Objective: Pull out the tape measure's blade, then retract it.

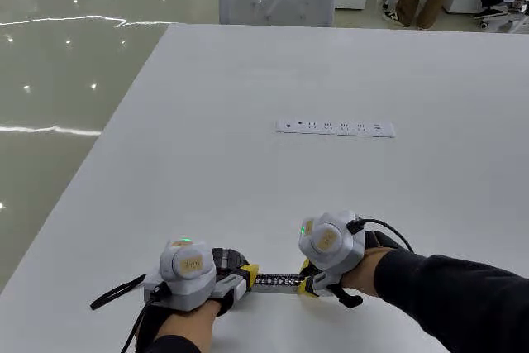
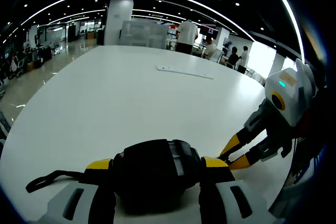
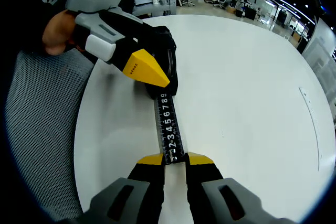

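Smooth white table (image 1: 248, 121) carries the tape measure (image 2: 155, 174), a rounded black case at six o'clock, clamped in the left gripper (image 2: 157, 163). The right gripper (image 3: 172, 159) pinches its flat, numbered blade (image 3: 168, 127).

The black tape measure (image 2: 157, 174) sits at the table's (image 1: 289, 80) near edge, its dark wrist strap (image 1: 116, 291) trailing left. Its blade (image 3: 169, 127) is out a short way, flat, printed numbers reading up to nine.

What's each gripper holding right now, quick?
Left gripper: shut on the tape measure.
Right gripper: shut on the blade, which is partly pulled out.
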{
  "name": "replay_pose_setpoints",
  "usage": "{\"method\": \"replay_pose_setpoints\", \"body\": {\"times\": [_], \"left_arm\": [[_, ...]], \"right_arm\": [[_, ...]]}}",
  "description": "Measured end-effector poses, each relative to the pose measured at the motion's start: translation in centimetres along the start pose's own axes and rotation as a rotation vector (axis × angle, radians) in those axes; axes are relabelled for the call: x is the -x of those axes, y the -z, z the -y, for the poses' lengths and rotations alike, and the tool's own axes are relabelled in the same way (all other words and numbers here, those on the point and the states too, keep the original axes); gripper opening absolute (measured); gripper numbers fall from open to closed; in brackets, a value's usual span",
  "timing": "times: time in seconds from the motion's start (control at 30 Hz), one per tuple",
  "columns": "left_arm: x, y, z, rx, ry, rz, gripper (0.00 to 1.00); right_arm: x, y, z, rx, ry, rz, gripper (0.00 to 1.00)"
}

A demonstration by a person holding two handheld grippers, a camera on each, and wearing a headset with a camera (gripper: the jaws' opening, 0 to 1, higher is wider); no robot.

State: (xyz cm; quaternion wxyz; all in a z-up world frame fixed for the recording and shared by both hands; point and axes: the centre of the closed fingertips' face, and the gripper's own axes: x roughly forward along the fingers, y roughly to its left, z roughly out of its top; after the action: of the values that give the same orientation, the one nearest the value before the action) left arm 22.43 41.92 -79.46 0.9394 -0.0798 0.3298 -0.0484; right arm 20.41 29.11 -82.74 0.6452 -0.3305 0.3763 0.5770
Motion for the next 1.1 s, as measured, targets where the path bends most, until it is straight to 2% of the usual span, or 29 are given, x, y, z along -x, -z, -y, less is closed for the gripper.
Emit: {"method": "replay_pose_setpoints", "body": {"times": [0.53, 1.1], "left_arm": [[0.0, -0.1, 0.0, -0.001, 0.01, 0.0, 0.6], [0.0, -0.1, 0.0, 0.0, 0.014, -0.002, 0.6]], "right_arm": [[-1.0, -1.6, -0.1, 0.004, -0.008, 0.012, 0.11], [-1.5, -2.8, -0.2, -0.028, -0.012, 0.03, 0.11]]}}
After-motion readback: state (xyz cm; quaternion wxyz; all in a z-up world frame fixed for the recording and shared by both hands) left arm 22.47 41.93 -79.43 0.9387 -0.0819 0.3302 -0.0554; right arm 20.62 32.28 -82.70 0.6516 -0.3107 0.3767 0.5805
